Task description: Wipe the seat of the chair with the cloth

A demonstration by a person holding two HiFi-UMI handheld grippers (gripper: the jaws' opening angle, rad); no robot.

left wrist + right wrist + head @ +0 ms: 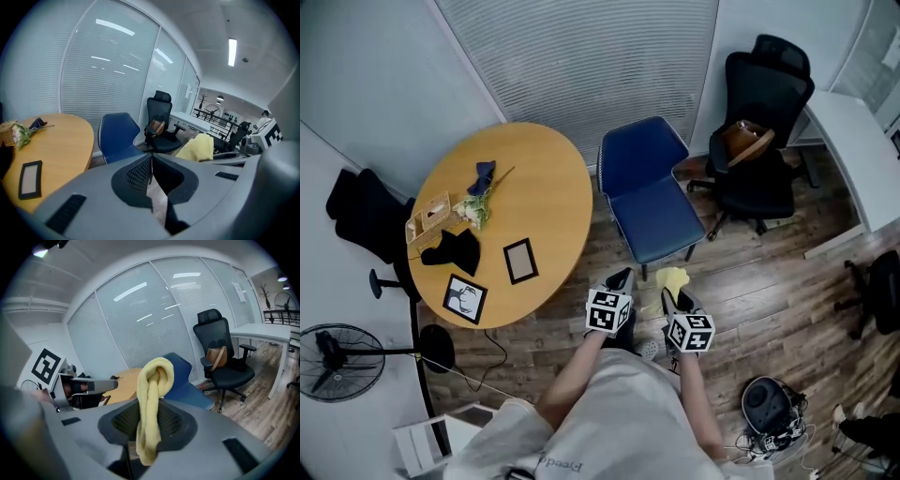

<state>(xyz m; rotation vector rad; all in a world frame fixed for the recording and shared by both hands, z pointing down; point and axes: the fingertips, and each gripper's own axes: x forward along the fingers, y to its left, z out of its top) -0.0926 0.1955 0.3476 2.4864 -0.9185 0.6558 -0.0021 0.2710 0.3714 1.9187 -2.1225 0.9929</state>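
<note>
The right gripper [149, 414] had its jaws shut tight on the yellow cloth [153, 390]. The cloth stuck up in a fold above the jaws and hung down below them. The left gripper [152, 174] had its jaws closed together with nothing in them. Both grippers were held just in front of the blue chair [649, 197], not touching it. The cloth was up in the air, near the front edge of the chair's seat [661, 223]. The round wooden bench [546, 202] stood just beside the chair on one side. A black office chair [761, 141] stood on its other side.
</note>
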